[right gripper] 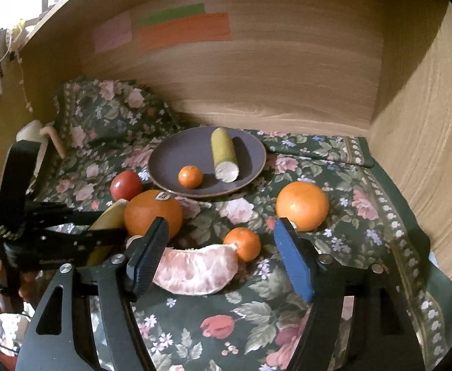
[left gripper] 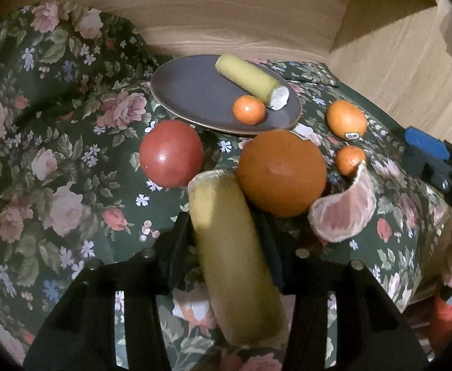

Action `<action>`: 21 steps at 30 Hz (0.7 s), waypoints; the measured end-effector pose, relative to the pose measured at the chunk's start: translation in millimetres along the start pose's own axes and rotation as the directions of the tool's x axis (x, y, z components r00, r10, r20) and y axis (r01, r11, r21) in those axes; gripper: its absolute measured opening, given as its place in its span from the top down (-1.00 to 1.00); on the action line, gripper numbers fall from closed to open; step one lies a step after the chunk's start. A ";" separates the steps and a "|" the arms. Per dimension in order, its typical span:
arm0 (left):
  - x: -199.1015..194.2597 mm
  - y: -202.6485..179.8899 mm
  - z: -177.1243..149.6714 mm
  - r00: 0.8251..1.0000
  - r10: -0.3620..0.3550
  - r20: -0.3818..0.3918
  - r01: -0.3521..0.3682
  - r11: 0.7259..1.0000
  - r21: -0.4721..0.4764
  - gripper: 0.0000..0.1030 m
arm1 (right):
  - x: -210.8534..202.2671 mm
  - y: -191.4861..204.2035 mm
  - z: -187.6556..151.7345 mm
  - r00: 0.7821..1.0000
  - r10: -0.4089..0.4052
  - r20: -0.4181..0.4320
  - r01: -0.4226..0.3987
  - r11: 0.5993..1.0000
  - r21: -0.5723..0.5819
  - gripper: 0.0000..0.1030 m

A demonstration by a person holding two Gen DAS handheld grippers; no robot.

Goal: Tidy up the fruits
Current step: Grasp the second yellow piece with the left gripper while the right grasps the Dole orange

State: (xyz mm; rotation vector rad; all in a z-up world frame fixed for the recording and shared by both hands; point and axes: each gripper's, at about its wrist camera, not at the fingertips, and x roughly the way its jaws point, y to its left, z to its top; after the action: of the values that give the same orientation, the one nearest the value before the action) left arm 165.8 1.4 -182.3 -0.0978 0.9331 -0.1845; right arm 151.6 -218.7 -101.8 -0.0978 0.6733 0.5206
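I observe the banana piece [left gripper: 232, 256] clamped in my left tongs [left gripper: 226, 247], raised beside the large orange [left gripper: 281, 173] and red apple [left gripper: 170, 153]. My right tongs [right gripper: 222, 262] stand open around the peeled grapefruit segment [right gripper: 195, 272]. The plate [right gripper: 176, 151] holds a second banana piece [right gripper: 224, 154] and a mandarin [right gripper: 190, 176].

I see a plate [right gripper: 164, 157] at the back holding a banana piece [right gripper: 223, 154] and a tangerine [right gripper: 190, 176]. Before it lie an apple [right gripper: 126, 185], two oranges [right gripper: 153, 213] [right gripper: 302, 205] and a grapefruit segment [right gripper: 196, 270].
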 end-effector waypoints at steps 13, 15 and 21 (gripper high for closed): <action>-46.4 5.8 -5.1 0.993 -0.012 0.118 0.010 1.000 0.016 0.21 | 20.9 27.5 5.4 0.996 0.077 -0.040 -0.078 0.996 -0.038 -0.32; -57.5 8.8 -6.4 0.990 -0.021 0.139 0.019 1.000 0.014 0.22 | 28.1 35.2 6.9 0.994 0.093 -0.055 -0.096 0.994 -0.051 -0.33; -76.6 16.9 -10.4 0.983 -0.047 0.177 0.047 0.999 0.008 0.25 | 50.7 54.8 9.0 0.986 0.128 -0.105 -0.137 0.987 -0.086 -0.36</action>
State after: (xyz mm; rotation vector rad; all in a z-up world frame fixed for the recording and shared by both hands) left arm 114.9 33.2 -130.7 -0.1310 0.7533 -0.2178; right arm 163.2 -147.1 -121.8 -0.1679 0.7555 0.6790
